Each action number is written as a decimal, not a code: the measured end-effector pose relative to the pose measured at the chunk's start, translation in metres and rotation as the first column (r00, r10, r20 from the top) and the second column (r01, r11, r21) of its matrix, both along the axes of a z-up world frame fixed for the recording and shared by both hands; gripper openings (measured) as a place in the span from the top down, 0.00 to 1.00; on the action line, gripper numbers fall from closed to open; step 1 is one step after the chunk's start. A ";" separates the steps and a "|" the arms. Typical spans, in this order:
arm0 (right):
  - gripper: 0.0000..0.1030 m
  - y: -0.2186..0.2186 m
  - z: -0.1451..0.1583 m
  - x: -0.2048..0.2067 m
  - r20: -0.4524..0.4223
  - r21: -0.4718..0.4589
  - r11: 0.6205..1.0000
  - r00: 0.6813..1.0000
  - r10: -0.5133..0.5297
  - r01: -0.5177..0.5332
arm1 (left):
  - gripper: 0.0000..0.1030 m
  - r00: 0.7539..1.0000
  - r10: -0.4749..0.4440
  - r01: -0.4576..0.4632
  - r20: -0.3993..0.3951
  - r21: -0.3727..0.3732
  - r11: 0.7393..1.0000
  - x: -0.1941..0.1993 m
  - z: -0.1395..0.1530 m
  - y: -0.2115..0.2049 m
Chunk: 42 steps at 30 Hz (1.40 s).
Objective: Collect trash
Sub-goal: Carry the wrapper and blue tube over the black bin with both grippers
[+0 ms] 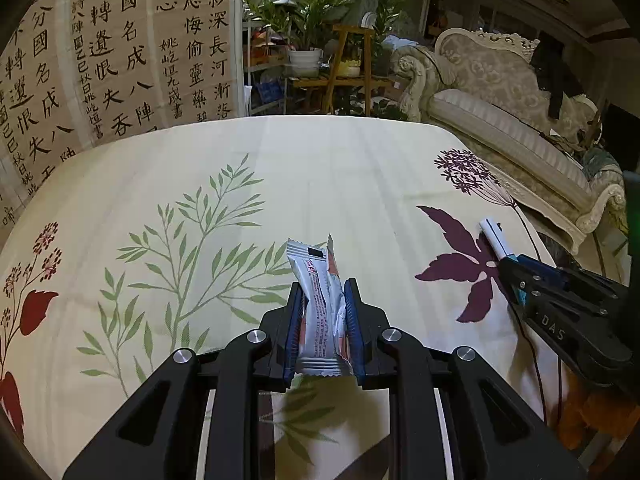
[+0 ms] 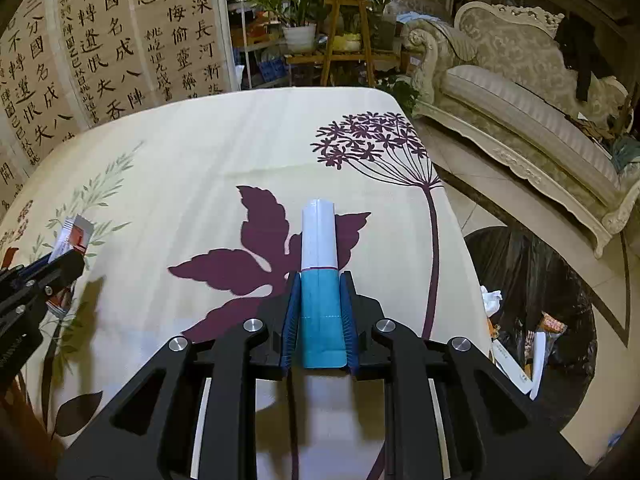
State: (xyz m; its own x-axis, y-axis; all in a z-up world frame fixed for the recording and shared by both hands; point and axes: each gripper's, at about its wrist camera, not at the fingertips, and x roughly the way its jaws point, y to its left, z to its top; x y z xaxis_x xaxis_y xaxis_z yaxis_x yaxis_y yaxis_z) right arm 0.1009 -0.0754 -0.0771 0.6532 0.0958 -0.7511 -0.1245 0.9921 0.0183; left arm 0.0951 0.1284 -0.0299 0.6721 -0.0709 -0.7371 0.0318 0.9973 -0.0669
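My left gripper [image 1: 323, 292] is shut on a silver snack wrapper [image 1: 320, 304] with red print, held above the floral tablecloth [image 1: 280, 168]. My right gripper [image 2: 319, 284] is shut on a white and teal paper packet [image 2: 320, 256], also held above the cloth. The right gripper shows at the right of the left wrist view [image 1: 560, 300], with the packet's white end [image 1: 494, 236] sticking out. The left gripper [image 2: 44, 276] and its wrapper [image 2: 74, 236] show at the left of the right wrist view.
A black trash bag [image 2: 532, 280] with several pieces of litter stands on the floor right of the table. A cream sofa [image 2: 520, 92] is at the far right. Plant stands [image 2: 344, 40] and a calligraphy screen [image 2: 100, 52] stand behind the table.
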 end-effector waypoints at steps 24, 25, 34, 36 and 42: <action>0.81 -0.082 0.040 -0.078 0.135 0.068 0.987 0.979 -0.152 0.144 | 0.79 0.981 -0.164 0.166 0.103 -0.009 0.986 -0.033 0.027 -0.084; 0.81 -0.087 0.040 -0.080 0.137 0.070 0.986 0.977 -0.163 0.154 | 0.79 0.979 -0.171 0.173 0.107 -0.010 0.985 -0.033 0.028 -0.088; 0.81 -0.140 0.038 -0.095 0.150 0.080 0.957 0.946 -0.287 0.278 | 0.79 0.948 -0.284 0.287 0.142 0.001 0.958 -0.036 0.033 -0.147; 0.81 -0.151 0.036 -0.095 0.150 0.081 0.949 0.937 -0.315 0.306 | 0.79 0.939 -0.313 0.315 0.144 0.006 0.949 -0.034 0.033 -0.162; 0.81 -0.184 0.026 -0.088 0.139 0.091 0.920 0.910 -0.390 0.381 | 0.79 0.917 -0.371 0.371 0.145 0.026 0.928 -0.021 0.028 -0.198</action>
